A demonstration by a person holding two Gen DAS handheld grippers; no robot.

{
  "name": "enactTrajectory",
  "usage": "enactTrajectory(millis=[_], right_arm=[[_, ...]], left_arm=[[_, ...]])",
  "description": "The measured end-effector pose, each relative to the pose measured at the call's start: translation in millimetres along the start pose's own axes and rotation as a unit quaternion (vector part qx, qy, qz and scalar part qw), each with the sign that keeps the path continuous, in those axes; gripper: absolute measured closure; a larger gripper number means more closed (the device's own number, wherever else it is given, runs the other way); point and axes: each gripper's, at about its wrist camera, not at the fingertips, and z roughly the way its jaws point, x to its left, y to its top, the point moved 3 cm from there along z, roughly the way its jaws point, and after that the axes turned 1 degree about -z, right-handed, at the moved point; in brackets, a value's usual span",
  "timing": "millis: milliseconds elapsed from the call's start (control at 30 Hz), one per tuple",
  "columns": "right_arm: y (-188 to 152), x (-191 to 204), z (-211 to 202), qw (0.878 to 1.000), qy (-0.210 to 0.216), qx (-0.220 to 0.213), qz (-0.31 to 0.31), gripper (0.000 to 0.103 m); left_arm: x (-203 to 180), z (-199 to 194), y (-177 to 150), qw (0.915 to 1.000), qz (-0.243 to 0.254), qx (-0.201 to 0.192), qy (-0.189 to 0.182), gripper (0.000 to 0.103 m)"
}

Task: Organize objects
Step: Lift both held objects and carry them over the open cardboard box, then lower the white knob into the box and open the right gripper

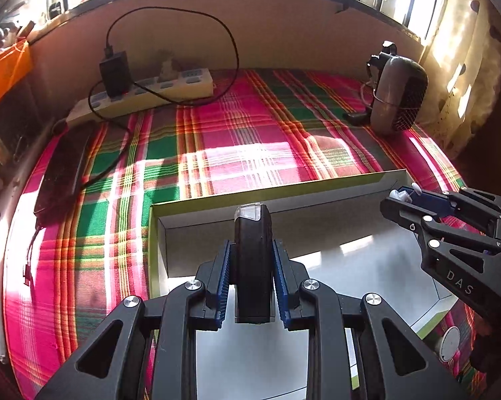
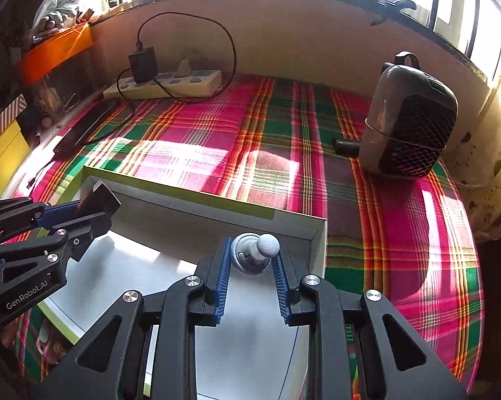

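Left tongs [image 1: 252, 260] pinch a black device [image 1: 252, 260] and right tongs [image 2: 252, 260] pinch a white earbud [image 2: 255, 253], both above the open box [image 1: 284, 193].

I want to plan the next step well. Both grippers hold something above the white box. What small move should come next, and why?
Probably lower the left gripper slightly and set its black device on the box floor. Its jaws are clamped on the device, which already hangs above the open white box with bare floor beneath. The right gripper, shut on a small grey knobbed piece, can wait beside it.
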Motion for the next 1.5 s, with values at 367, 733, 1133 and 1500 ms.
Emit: enactTrajectory(millis=[367, 733, 1133, 1500], right_arm=[[1.2, 0.1, 17.5, 1.000, -0.009, 0.015, -0.007, 0.077], [-0.6, -1.3, 27.9, 1.000, -0.015, 0.024, -0.007, 0.077], [-0.1, -1.0, 31.3, 0.999, -0.024, 0.030, -0.015, 0.077], [1.3, -2.1, 32.3, 0.999, -0.022, 0.034, -0.003, 0.069]], left_arm=[[3.5, 11.9, 2.4, 0.9999, -0.001, 0.010, 0.004, 0.081], [2.7, 17.1, 0.9, 0.9998, 0.005, 0.016, 0.010, 0.081], [2.0, 17.8, 2.7, 0.9998, 0.003, 0.018, 0.012, 0.081], [1.9, 16.5, 2.8, 0.9998, -0.003, 0.015, 0.009, 0.081]])
